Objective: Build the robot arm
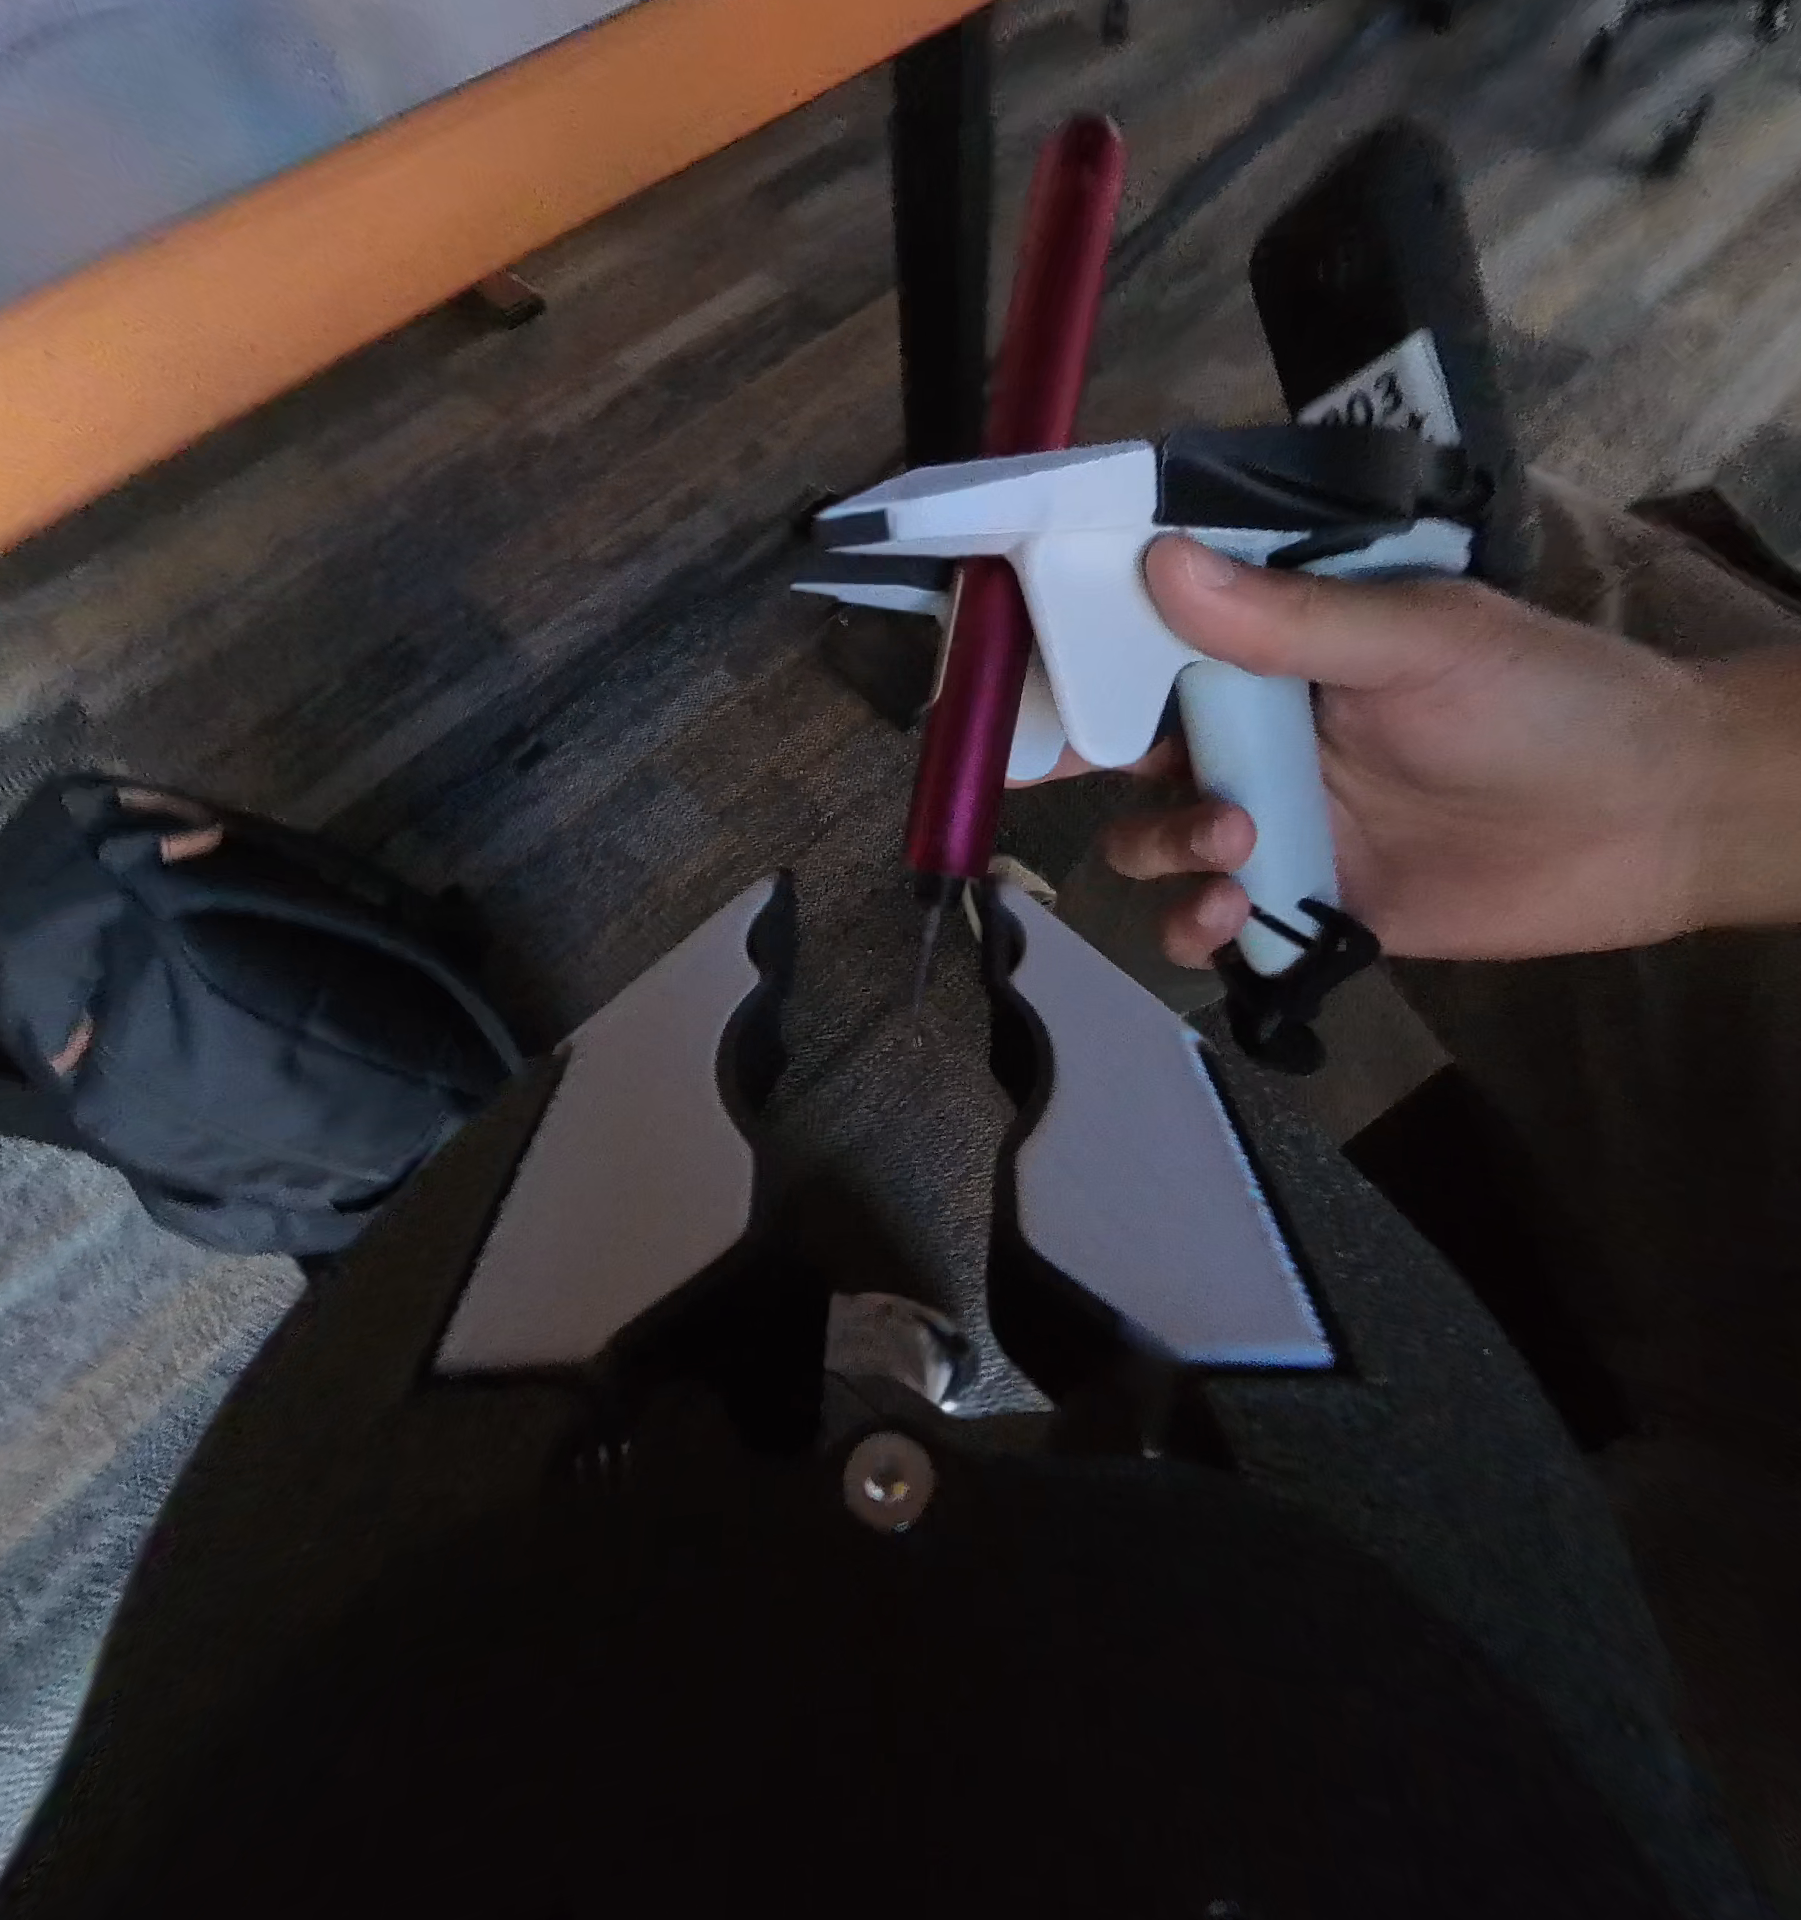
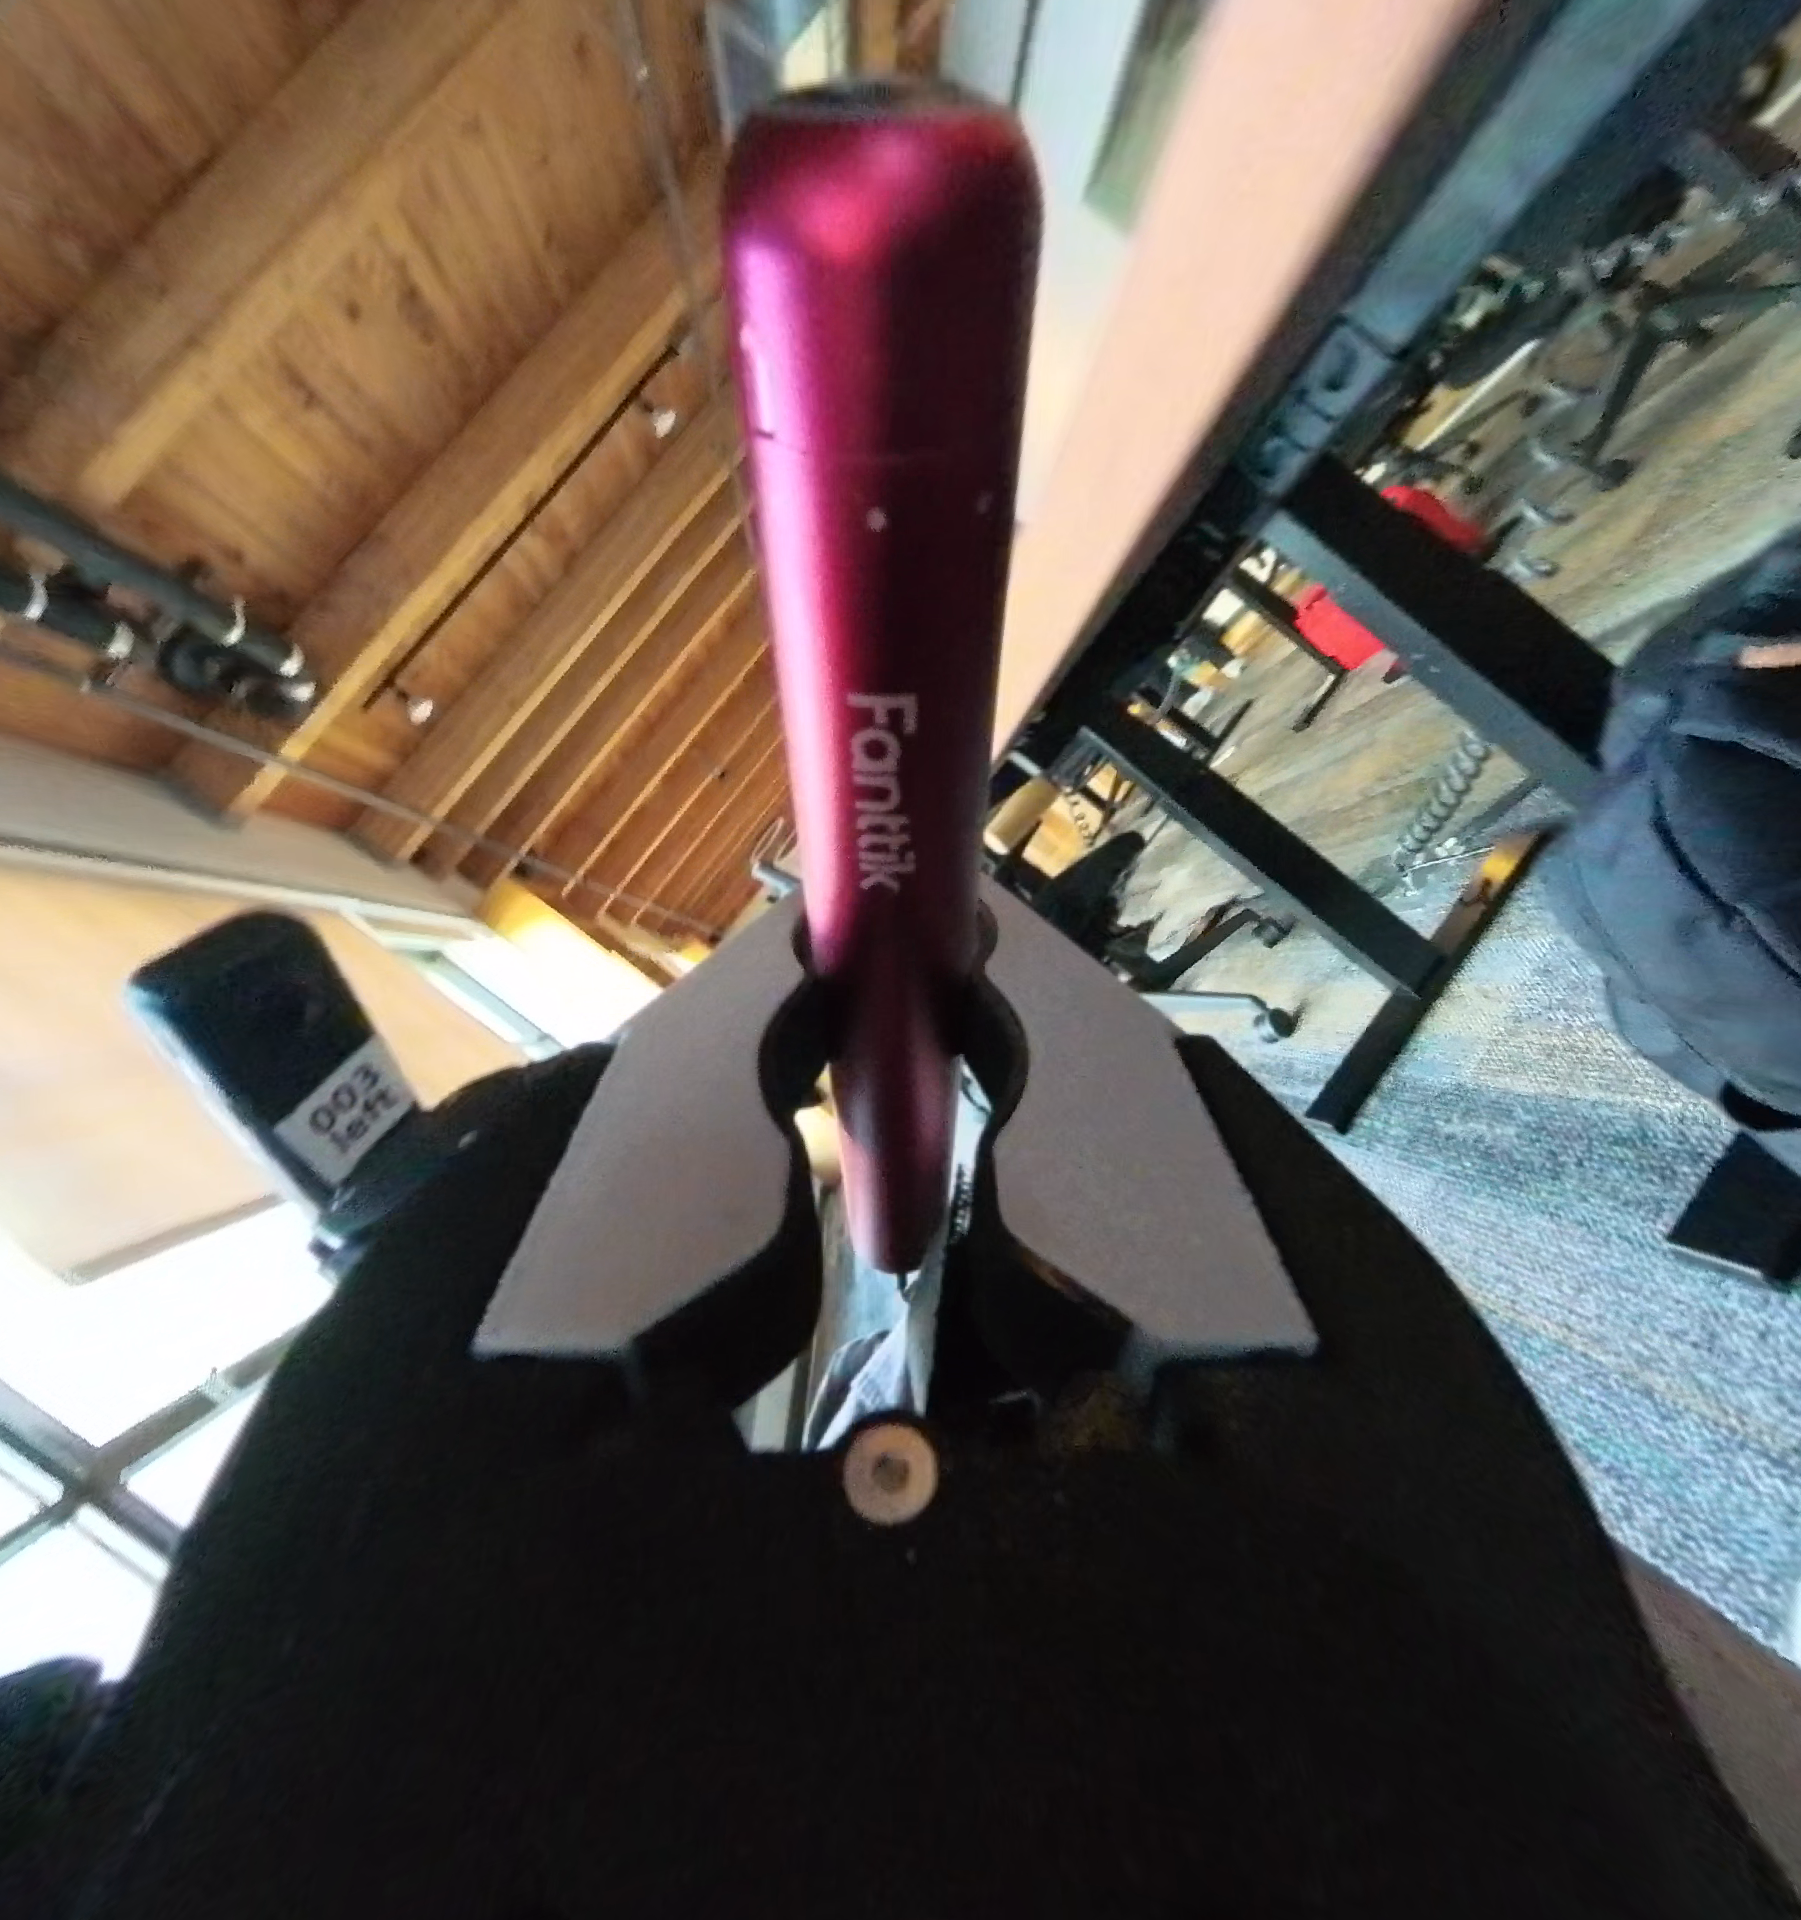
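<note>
1. The right gripper (image 2: 891,997) has its fingers (image 2: 667,1143) closed on the screwdriver (image 2: 875,623), which sits in the round notches at frame centre of the right wrist view. In the left wrist view the same tool (image 1: 979,665) runs from upper centre down to mid-frame, its thin dark bit (image 1: 922,961) pointing down.
2. The left gripper (image 1: 891,935) has its fingers (image 1: 615,1122) spread fairly wide and holds nothing; the bit hangs just above the gap between their tips, not touching.
3. A hand (image 1: 1478,779) at right of the left wrist view grips the white handle of the right gripper.
4. Risk, as I judge it: the handle is smooth anodised-looking metal, magenta and tapered (slick stuff), clamped low on its length, so it could pivot or slide in the notches if knocked against the left fingers.
5. The thin bit could also jab a finger pad or bend if the two grippers meet off-line.
6. Finger faces are flat, matte grey with scalloped inner edges; the bodies are rough black.
7. Beyond, at left of the left wrist view, a soft dark bag (image 1: 221,1039) lies on mottled carpet (image 1: 563,540), under an orange-edged desk (image 1: 356,260) at upper left.
</note>
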`<state>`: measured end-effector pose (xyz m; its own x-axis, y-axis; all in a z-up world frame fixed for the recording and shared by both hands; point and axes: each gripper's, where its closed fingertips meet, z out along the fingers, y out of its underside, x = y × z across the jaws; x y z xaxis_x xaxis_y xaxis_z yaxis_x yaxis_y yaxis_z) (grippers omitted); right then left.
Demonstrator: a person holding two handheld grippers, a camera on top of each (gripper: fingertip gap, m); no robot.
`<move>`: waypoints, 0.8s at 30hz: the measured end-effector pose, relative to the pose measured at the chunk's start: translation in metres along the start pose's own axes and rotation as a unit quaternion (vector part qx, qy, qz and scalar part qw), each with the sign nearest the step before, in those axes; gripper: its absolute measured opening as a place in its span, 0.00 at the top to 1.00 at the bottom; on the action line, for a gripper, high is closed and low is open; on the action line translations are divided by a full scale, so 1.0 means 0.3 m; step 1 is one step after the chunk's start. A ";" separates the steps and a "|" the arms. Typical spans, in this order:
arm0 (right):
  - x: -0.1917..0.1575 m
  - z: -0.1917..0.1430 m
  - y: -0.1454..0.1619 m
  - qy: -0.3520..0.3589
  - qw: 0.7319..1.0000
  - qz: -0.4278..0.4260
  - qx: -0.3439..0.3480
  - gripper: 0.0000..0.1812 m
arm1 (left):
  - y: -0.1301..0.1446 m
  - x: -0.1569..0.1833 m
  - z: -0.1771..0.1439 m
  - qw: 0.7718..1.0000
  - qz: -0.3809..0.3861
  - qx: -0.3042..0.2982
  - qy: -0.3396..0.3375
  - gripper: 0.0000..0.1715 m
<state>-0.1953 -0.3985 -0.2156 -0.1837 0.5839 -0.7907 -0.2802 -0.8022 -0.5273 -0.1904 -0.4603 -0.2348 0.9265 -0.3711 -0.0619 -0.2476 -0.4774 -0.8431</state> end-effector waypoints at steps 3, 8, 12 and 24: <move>-0.118 0.011 -0.071 -0.016 0.999 -0.048 -0.011 0.89 | -0.099 0.029 0.030 0.997 0.067 -0.029 0.026 0.75; -0.207 0.071 -0.217 -0.022 0.990 -0.135 -0.021 0.89 | -0.282 -0.015 0.090 0.989 0.145 -0.026 0.020 0.75; -0.237 0.160 -0.385 -0.037 0.979 -0.202 -0.013 0.89 | -0.427 -0.108 0.169 0.972 0.232 -0.009 -0.022 0.87; -0.090 0.349 -0.777 -0.020 0.929 -0.316 -0.193 0.87 | -0.857 -0.498 0.336 0.848 0.491 0.048 -0.196 0.88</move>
<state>-0.2238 -0.2143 -0.0387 -0.1344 0.9513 -0.2773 0.0133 -0.2781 -0.9605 -0.2366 -0.2017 -0.0626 0.3151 -0.2506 -0.9154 -0.9469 -0.0180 -0.3210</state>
